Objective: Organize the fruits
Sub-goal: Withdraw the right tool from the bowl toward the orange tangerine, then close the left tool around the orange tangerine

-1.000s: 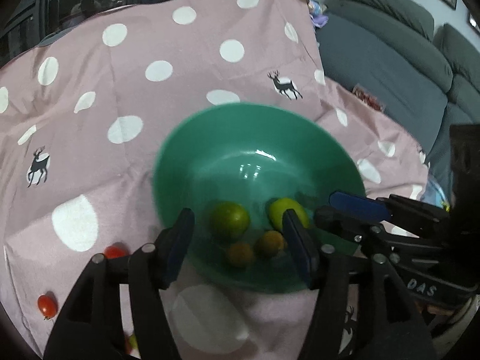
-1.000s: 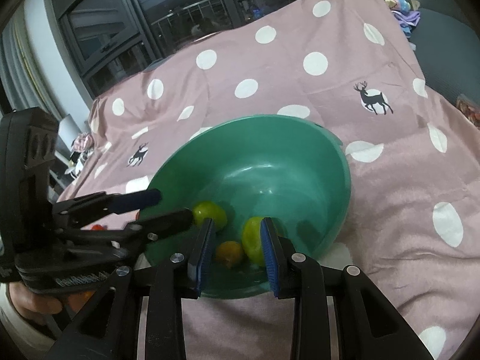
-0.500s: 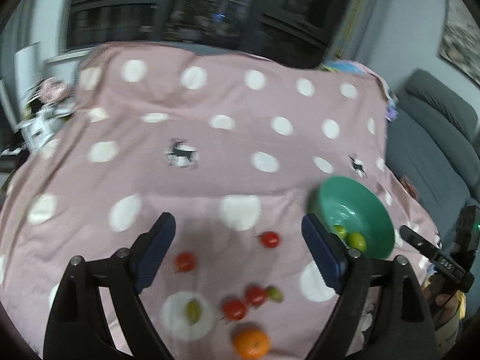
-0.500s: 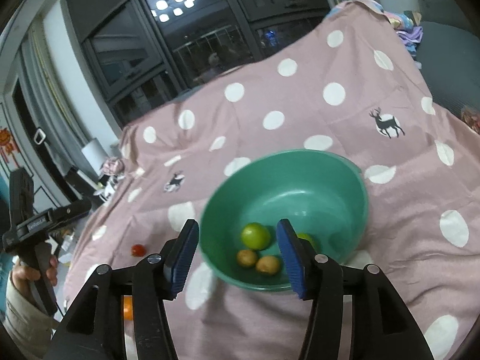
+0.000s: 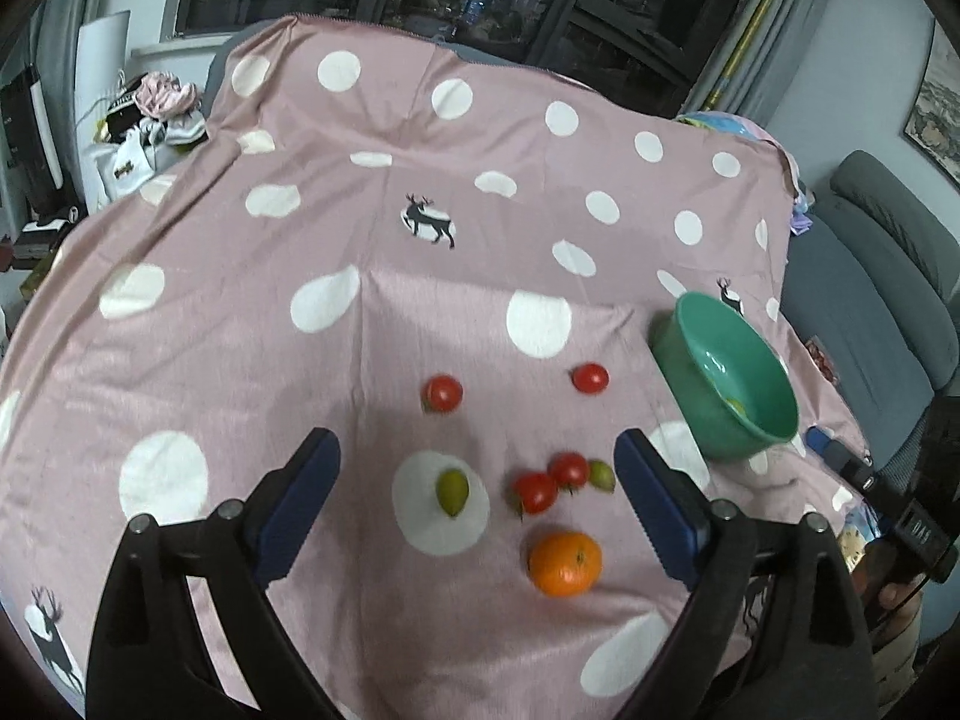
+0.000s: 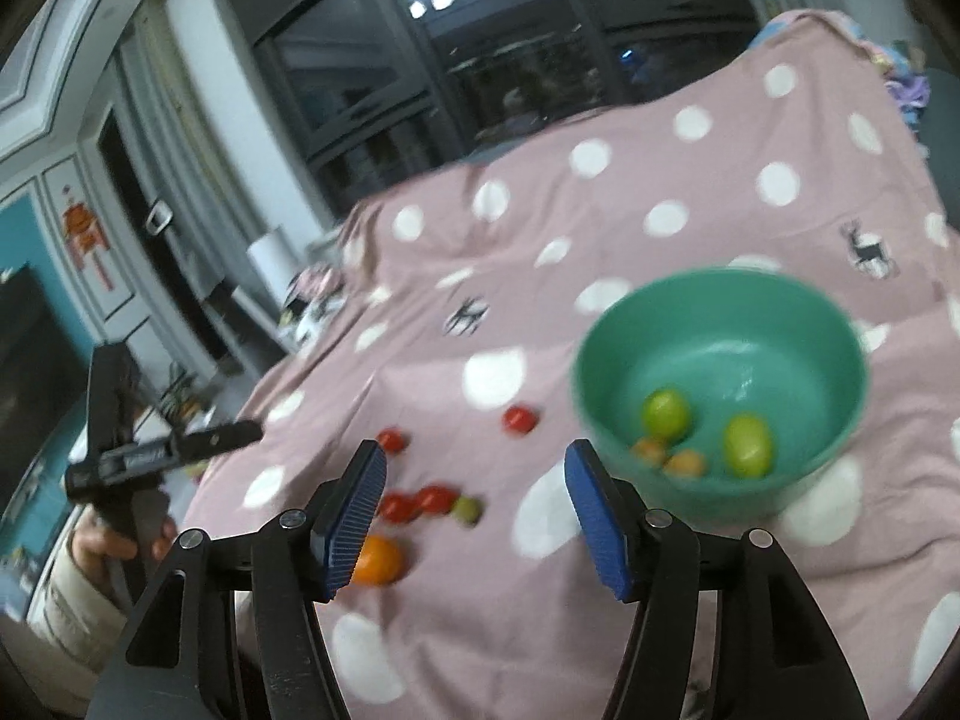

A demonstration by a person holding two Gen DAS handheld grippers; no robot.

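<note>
- While both empty claws are opening, the left gripper (image 5: 477, 501) (nearer) frames the orange (image 5: 564, 563) at the cloth's (image 5: 240, 360) near edge.
- Right gripper (image 6: 474, 510) sits beside the bowl (image 6: 606, 354).

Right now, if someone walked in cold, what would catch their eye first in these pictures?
Probably the green bowl at the cloth's right side, with two green fruits and two small orange ones inside. Next, the loose fruit on the pink spotted cloth left of it: an orange nearest, tomatoes beyond. The left gripper hangs over them, jaws opening, nothing between.
</note>
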